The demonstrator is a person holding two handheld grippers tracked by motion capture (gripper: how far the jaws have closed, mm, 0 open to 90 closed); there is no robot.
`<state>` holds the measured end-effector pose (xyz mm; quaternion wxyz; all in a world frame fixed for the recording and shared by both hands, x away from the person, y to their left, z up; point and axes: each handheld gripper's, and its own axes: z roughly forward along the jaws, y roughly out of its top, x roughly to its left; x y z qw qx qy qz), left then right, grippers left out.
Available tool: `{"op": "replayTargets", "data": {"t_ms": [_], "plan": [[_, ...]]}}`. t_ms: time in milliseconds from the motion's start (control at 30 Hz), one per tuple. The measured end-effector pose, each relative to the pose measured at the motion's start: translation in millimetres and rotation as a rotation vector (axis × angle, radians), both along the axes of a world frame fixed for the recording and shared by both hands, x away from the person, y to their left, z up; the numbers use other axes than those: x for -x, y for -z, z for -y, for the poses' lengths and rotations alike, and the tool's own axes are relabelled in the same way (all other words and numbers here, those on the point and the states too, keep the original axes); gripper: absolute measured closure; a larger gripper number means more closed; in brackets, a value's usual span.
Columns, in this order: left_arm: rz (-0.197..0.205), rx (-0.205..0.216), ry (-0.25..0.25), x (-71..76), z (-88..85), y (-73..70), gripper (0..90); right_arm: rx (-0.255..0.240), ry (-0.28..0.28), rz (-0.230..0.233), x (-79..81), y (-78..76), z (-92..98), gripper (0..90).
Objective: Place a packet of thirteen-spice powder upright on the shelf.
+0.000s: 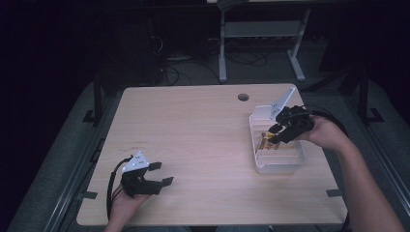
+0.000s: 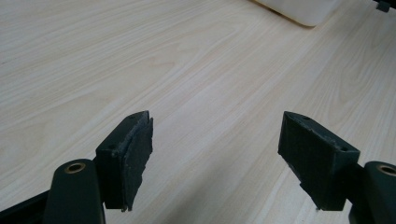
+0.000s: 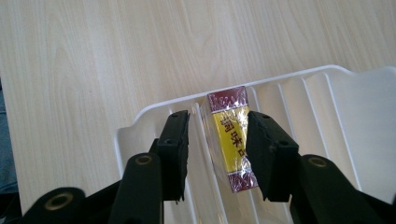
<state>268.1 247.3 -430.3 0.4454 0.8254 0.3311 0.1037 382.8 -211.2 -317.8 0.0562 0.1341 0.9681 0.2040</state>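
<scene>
A small yellow and dark red packet (image 3: 229,135) wrapped in clear film lies in a white ribbed tray (image 3: 154,107) at the table's right side. My right gripper (image 3: 218,116) reaches down into the tray (image 1: 278,166) with a jaw on each side of the packet (image 1: 266,141). A gap shows between the left pad and the film, so the jaws are open. My left gripper (image 1: 164,173) rests near the table's front left corner. In the left gripper view, that gripper (image 2: 217,116) is open over bare wood with nothing between its pads.
The light wooden table (image 1: 193,135) has a round cable hole (image 1: 243,97) near its back edge. A corner of the tray (image 2: 303,11) shows far off in the left gripper view. Behind the table stand a white desk frame (image 1: 222,48) and floor cables.
</scene>
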Motion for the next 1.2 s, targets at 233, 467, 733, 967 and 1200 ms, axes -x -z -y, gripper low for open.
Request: {"op": "replayTargets", "data": {"t_ms": [233,467,733,967,1200], "plan": [[0.002,0.003,-0.001,0.5,0.2,-0.2,25.4,-0.012,0.01,-0.013,0.6,5.6,1.9,60.7],[-0.001,0.002,0.0,0.1,0.0,0.0,25.3,-0.026,0.016,-0.012,2.2,4.4,4.2,59.2],[0.001,0.005,0.0,0.4,-0.4,-0.4,25.3,-0.05,0.017,-0.006,10.9,0.8,6.0,55.7],[0.001,0.002,0.002,0.3,-0.1,-0.1,25.3,-0.076,0.022,0.0,20.9,-0.2,11.7,52.3],[0.002,0.0,0.003,0.2,0.1,0.2,25.3,-0.118,0.038,-0.009,32.7,2.1,18.3,50.1]]}}
